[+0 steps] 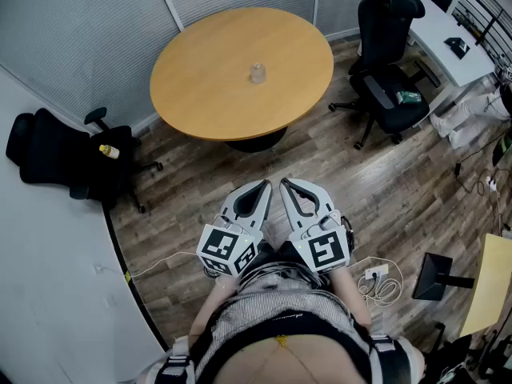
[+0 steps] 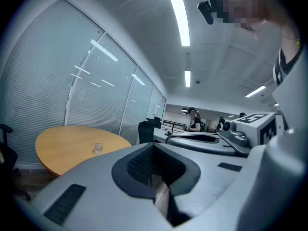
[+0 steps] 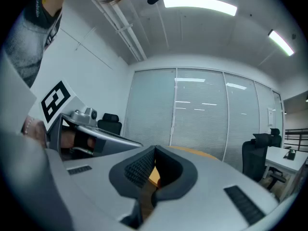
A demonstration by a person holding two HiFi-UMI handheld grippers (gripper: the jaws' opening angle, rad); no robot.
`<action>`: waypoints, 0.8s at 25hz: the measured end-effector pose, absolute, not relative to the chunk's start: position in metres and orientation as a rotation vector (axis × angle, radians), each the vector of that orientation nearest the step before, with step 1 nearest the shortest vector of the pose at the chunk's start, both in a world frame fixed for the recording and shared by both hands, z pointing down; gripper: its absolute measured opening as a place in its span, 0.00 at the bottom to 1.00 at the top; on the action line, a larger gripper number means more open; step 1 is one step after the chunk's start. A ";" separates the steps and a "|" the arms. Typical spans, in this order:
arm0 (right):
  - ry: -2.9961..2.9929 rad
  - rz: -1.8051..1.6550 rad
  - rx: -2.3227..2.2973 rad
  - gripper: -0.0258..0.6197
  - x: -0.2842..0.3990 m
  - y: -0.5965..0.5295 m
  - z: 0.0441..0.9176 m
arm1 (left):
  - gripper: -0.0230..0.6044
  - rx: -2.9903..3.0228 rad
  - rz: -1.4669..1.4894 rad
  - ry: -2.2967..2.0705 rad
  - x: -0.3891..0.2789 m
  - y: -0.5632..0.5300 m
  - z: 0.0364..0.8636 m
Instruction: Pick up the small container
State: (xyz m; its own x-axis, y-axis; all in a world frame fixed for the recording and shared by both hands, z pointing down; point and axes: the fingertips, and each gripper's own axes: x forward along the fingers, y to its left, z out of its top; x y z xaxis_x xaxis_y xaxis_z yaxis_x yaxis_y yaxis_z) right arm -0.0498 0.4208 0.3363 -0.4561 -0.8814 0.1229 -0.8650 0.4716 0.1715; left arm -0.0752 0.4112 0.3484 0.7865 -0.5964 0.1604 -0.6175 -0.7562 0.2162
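The jaws of the left gripper [image 2: 154, 146] are together, tip against tip, with nothing between them. The jaws of the right gripper [image 3: 155, 149] are likewise pressed together and empty. Both grippers are held side by side, close in front of the person's body [image 1: 280, 334], tips pointing toward the round bench [image 1: 204, 90] and angled slightly inward toward each other. They hang over the wooden floor [image 1: 216, 178], well apart from the bench.

The small container [image 1: 258, 73], clear with a pale cap, stands upright near the middle of the bench top, alone on it. In the left gripper view it shows far off on the bench, to the left of the jaws.

A white cable [image 1: 382, 282] lies coiled on the floor just to the right of the right gripper. A black office chair [image 1: 60, 154] stands left of the bench with a small yellow object [image 1: 110, 151] on it. Another black chair [image 1: 390, 62] stands to the right of the bench, with something green on its seat. Beyond it is a white desk [image 1: 444, 42]. Glass walls with blinds [image 1: 88, 30] run behind the bench.
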 end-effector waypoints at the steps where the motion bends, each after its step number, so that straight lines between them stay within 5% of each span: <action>1: -2.527 -0.122 1.516 0.07 -0.048 0.420 0.336 | 0.04 2.719 0.118 -0.942 -0.074 0.410 0.349; 20: -2.542 -0.144 1.488 0.07 -0.032 0.390 0.338 | 0.04 2.646 0.136 -0.971 -0.063 0.390 0.373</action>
